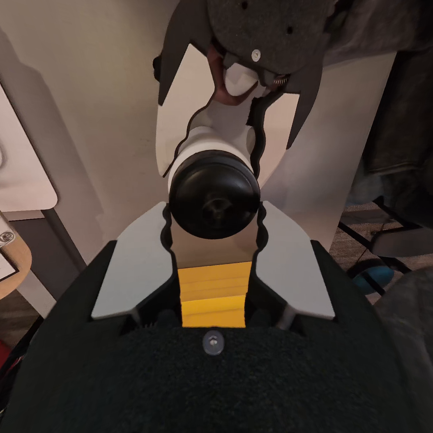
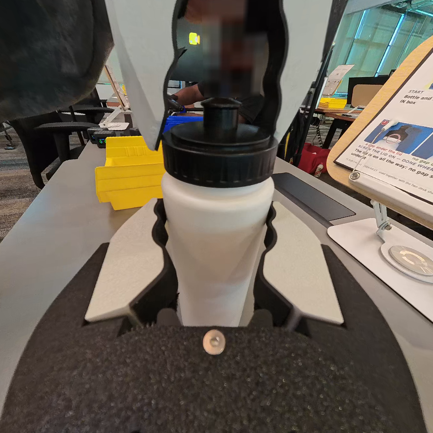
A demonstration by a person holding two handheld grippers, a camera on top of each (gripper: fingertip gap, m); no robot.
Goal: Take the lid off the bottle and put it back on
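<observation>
My right hand-held gripper (image 2: 216,236) is clenched on the white bottle (image 2: 218,234), its wavy black pads pressed into both sides of the body at the centre of the right wrist view. The bottle stands upright with its black lid (image 2: 219,161) on, spout up. My left hand-held gripper (image 1: 214,216) comes down from the top of that frame and straddles the lid; in the left wrist view the lid (image 1: 214,201) fills the middle, seen end-on, with my fingertips at its two sides. They look to be at its rim, but I cannot tell whether they are gripping it.

Behind the bottle, at the left centre of the right wrist view, sits a yellow bin (image 2: 128,171); the bottle covers its right end. The same bin (image 1: 213,295) shows as a yellow strip between my fingers in the lower middle of the left wrist view. Just past it a blue bin (image 2: 178,121) peeks out beside the left finger. On the right edge stands a wooden board (image 2: 365,131) with a printed sheet (image 2: 403,140), tilted on a white stand (image 2: 365,248). A dark flat pad (image 2: 311,199) lies between the stand and the bottle.

The tabletop (image 2: 54,210) is pale grey and plain. Beyond it are black chairs (image 2: 63,131) at the left, carpet, other desks, a red bag (image 2: 311,157) on the floor and tall windows (image 2: 384,39) at the upper right.
</observation>
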